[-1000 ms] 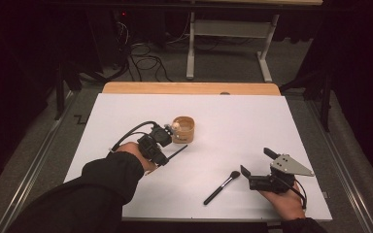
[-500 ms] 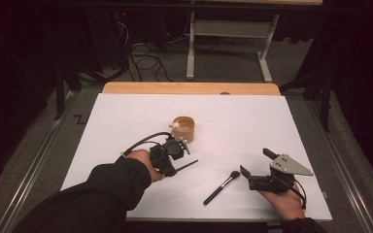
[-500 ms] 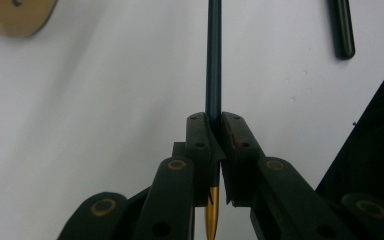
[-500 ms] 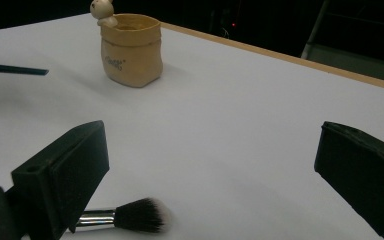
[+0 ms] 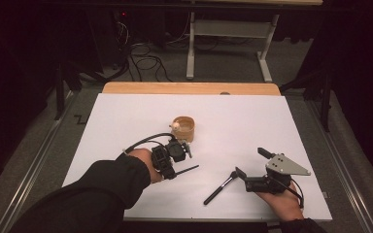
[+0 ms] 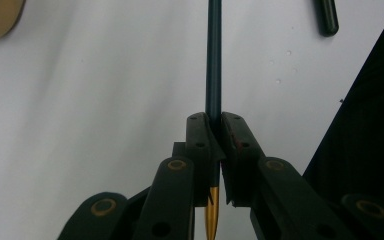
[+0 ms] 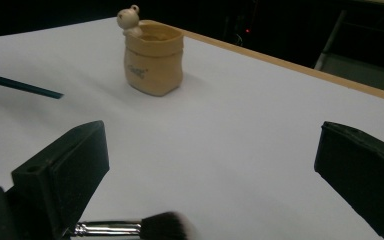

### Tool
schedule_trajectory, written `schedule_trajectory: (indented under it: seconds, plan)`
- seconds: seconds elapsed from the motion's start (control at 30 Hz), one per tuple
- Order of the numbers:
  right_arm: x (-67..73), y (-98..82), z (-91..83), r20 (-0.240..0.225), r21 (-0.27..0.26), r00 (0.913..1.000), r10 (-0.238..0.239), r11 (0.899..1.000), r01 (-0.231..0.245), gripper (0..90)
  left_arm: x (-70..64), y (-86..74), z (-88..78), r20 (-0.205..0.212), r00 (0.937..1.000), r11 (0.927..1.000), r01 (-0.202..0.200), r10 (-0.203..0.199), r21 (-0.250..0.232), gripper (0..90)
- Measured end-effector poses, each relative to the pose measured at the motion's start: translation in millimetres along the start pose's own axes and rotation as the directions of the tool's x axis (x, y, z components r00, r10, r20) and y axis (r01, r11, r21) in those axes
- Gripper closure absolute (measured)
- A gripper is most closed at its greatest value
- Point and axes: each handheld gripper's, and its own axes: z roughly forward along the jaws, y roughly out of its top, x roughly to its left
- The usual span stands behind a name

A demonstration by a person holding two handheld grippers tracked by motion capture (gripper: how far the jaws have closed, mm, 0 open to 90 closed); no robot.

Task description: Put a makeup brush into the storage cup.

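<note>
A tan sack-shaped cup [image 5: 184, 127] with a small figure on its rim stands at the table's middle, seen also in the right gripper view [image 7: 152, 57]. My left gripper [image 5: 178, 167] is just in front of it, shut on a thin dark teal stick [image 6: 213, 60] with a gold end. The stick [image 5: 189, 169] points right, low over the table. A black-handled makeup brush [image 5: 219, 188] lies on the white tabletop. Its bristle head [image 7: 165, 227] sits beside one jaw of my right gripper [image 5: 249, 161], which stands open [image 7: 215, 150] with nothing between its jaws.
The white tabletop [image 5: 126, 121] has a wooden strip [image 5: 189, 88] along its far edge. Beyond it are cables on the floor [image 5: 145, 60] and a grey table frame [image 5: 228, 34]. The brush's handle end [image 6: 326, 17] appears in the left gripper view.
My left gripper has moved right and toward the person, away from the cup, carrying the teal stick. The right gripper and the makeup brush have stayed put.
</note>
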Motion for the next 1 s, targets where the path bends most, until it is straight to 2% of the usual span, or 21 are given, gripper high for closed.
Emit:
schedule_trajectory:
  seconds: [0.03,0.13,0.33,0.4,0.7,0.87,0.9,1.0]
  plan:
    - [2.6,7.9,-0.9,-0.014,-0.018,0.9999,-0.002,1.0,0.002,1.9,1.0,-0.7,-1.5,0.004,1.0,1.0,-0.004,0.004,0.001,83.2]
    - [4.4,16.0,-1.7,-0.022,-0.025,0.9997,-0.006,1.0,0.006,2.0,3.6,-3.0,-5.3,0.01,0.9999,0.9999,-0.006,0.006,0.008,83.2]
    - [7.0,31.0,2.1,-0.026,0.006,0.9992,-0.03,1.0,0.03,1.9,9.1,-5.9,-15.8,0.013,0.9999,0.9999,-0.001,0.001,-0.014,83.2]
    - [5.7,34.8,4.3,-0.026,0.005,0.9991,-0.034,0.999,0.034,1.9,10.7,-6.2,-19.7,0.017,0.9999,0.9997,0.001,-0.001,-0.025,83.2]
    - [-1.3,59.0,15.8,-0.02,0.002,0.9993,-0.032,0.999,0.032,3.1,20.2,-0.7,-30.2,0.008,0.9999,0.9999,-0.007,0.007,-0.015,83.2]
    - [0.3,57.9,22.6,-0.021,0.007,0.9985,-0.05,0.999,0.05,4.6,23.5,2.5,-23.7,0.018,0.9996,0.9998,-0.02,0.02,-0.005,83.2]
    - [3.5,54.8,25.9,-0.025,0.021,0.9964,-0.081,0.996,0.081,5.9,23.4,3.2,-23.0,0.02,0.9996,0.9998,-0.021,0.022,-0.005,83.2]
    - [7.5,52.0,28.1,-0.034,0.033,0.9938,-0.106,0.994,0.107,7.0,21.3,5.6,-20.5,0.026,0.9993,0.9996,-0.027,0.027,0.001,83.2]
